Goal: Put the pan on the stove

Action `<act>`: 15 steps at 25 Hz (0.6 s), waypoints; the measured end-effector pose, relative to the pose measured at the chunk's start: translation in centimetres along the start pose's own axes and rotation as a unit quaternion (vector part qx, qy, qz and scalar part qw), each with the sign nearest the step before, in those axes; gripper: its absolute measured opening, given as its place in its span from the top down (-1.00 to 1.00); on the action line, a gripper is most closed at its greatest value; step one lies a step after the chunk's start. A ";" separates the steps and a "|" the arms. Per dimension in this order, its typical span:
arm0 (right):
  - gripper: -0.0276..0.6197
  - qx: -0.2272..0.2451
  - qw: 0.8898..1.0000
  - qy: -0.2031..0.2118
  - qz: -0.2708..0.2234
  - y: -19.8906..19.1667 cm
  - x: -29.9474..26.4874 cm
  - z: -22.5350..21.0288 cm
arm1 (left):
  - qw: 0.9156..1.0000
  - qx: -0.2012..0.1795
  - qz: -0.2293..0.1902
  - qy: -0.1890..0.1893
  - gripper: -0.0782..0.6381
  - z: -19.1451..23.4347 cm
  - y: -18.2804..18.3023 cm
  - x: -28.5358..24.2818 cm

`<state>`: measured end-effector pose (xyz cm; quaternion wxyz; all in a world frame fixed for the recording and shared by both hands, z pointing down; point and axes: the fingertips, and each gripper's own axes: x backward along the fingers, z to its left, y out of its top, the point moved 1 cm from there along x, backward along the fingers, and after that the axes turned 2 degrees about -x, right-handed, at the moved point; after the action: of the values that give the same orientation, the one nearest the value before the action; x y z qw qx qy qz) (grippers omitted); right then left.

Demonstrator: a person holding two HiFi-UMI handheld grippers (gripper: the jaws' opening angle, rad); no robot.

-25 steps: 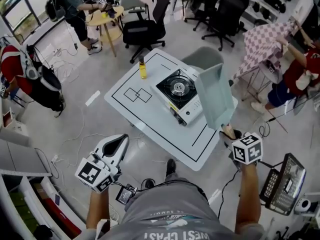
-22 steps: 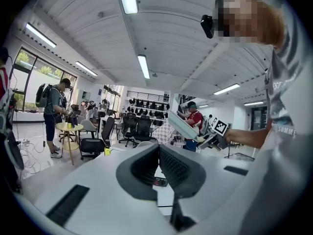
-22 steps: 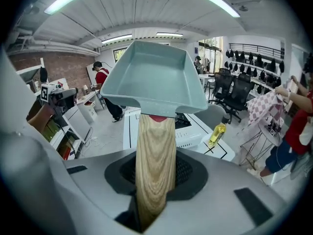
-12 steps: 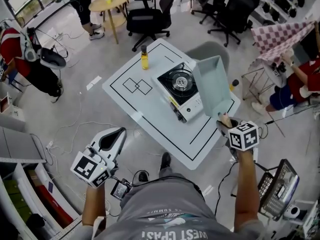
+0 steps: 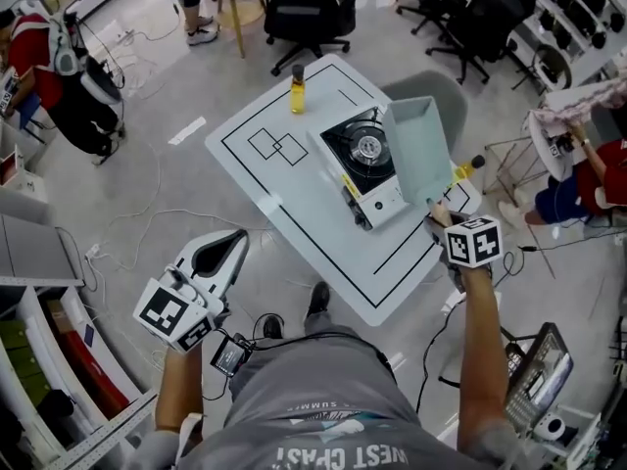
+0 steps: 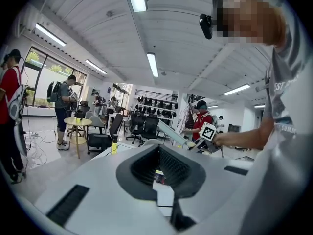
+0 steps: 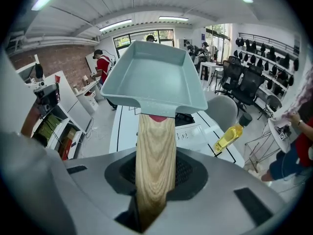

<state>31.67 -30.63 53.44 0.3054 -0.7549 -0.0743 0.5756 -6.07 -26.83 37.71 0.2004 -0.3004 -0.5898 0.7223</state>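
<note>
A grey-green rectangular pan (image 5: 419, 150) with a wooden handle (image 7: 155, 160) hangs tilted in the air over the right side of the white table (image 5: 294, 213). It sits just right of the portable gas stove (image 5: 364, 164). My right gripper (image 5: 438, 221) is shut on the handle, which runs between its jaws in the right gripper view, with the pan (image 7: 154, 77) above the stove (image 7: 193, 126). My left gripper (image 5: 233, 246) stays off the table's near-left edge over the floor, jaws together and holding nothing.
One bottle of yellow liquid (image 5: 297, 89) stands at the table's far corner; another (image 5: 468, 167) is beyond the table's right edge. Office chairs (image 5: 318, 13), a round table and people surround the area. Cables lie on the floor at left.
My right gripper has carried the pan downward and closer to the stove's right side. The left gripper has hardly moved.
</note>
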 end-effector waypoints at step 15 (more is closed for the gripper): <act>0.60 0.009 0.998 -0.011 0.056 0.9 -7.4 -2.8 | 0.999 0.026 0.003 0.025 0.79 1.7 -2.7 -0.5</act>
<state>31.60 -35.87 59.47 0.2781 -0.7488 -0.0302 0.6009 -7.03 -27.81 40.61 0.2206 -0.3149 -0.5648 0.7302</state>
